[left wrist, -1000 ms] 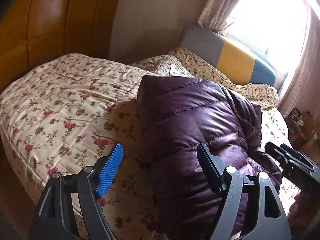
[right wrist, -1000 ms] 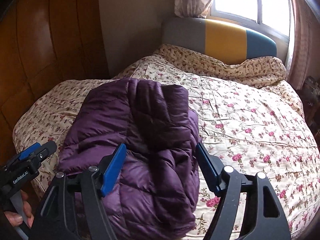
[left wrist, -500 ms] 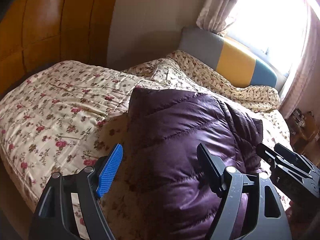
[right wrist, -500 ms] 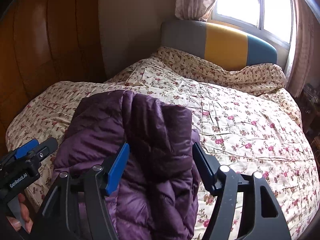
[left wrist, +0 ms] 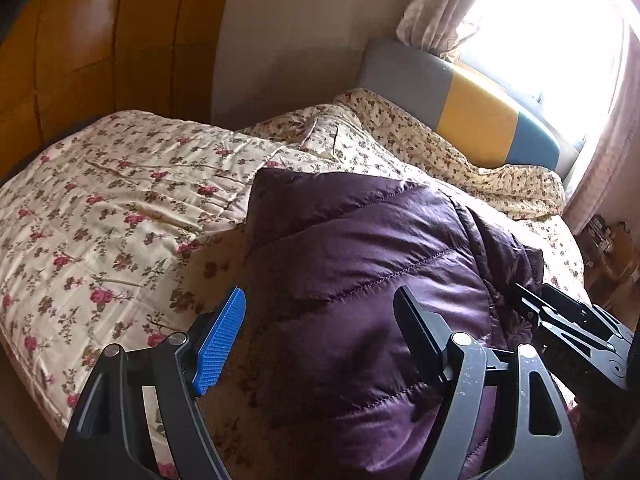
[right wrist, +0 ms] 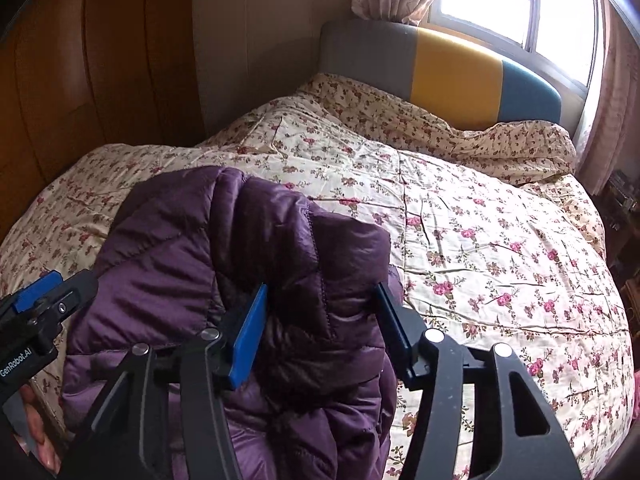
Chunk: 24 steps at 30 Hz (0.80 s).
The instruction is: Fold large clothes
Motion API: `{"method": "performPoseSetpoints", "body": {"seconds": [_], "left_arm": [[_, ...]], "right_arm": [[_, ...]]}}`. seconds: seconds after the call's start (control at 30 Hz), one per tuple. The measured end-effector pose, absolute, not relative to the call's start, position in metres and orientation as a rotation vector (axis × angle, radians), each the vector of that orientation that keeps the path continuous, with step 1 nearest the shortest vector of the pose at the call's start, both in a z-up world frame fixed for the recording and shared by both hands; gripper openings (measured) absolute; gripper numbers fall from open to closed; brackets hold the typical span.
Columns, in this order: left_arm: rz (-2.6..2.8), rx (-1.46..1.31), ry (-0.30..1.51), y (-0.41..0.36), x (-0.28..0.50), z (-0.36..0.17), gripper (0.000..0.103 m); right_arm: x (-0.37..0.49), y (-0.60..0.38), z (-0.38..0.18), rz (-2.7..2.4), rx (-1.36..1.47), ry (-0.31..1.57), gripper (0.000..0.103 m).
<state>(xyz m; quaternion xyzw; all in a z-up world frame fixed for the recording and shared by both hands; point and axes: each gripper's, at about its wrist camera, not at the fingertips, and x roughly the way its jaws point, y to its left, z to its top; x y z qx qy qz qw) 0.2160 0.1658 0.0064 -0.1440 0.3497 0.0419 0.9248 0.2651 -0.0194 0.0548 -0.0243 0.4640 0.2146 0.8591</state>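
Observation:
A dark purple quilted down jacket (left wrist: 360,264) lies folded on the flowered bedspread (left wrist: 120,200). My left gripper (left wrist: 320,320) is open and hovers over the jacket's near left edge, holding nothing. In the right wrist view the jacket (right wrist: 180,256) bulges up between the fingers of my right gripper (right wrist: 320,312). Its jaws stand on either side of a thick fold near the jacket's right edge, narrowed around it. The right gripper also shows in the left wrist view (left wrist: 568,328), and the left one in the right wrist view (right wrist: 44,300).
The bed has a grey, yellow and blue headboard (right wrist: 440,68) under a bright window (right wrist: 520,4) with curtains. A wooden wardrobe (left wrist: 80,52) stands along the left. Small furniture with clutter (left wrist: 608,240) stands to the right of the bed. The bedspread (right wrist: 480,248) lies flat to the right.
Both grippers moved down and forward onto the jacket. The right jaws narrowed around a thick fold of it, which now bulges up between the fingers.

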Motion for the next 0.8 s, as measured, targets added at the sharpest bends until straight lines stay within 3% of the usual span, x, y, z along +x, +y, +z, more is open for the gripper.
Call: {"method": "performPoseSetpoints", "body": {"seconds": [0.8], "left_arm": [[0.074, -0.23, 0.758, 0.139, 0.225, -0.033, 0.076]], "right_arm": [[0.266, -0.03, -0.033, 0.482, -0.016, 1.068, 0.054]]}}
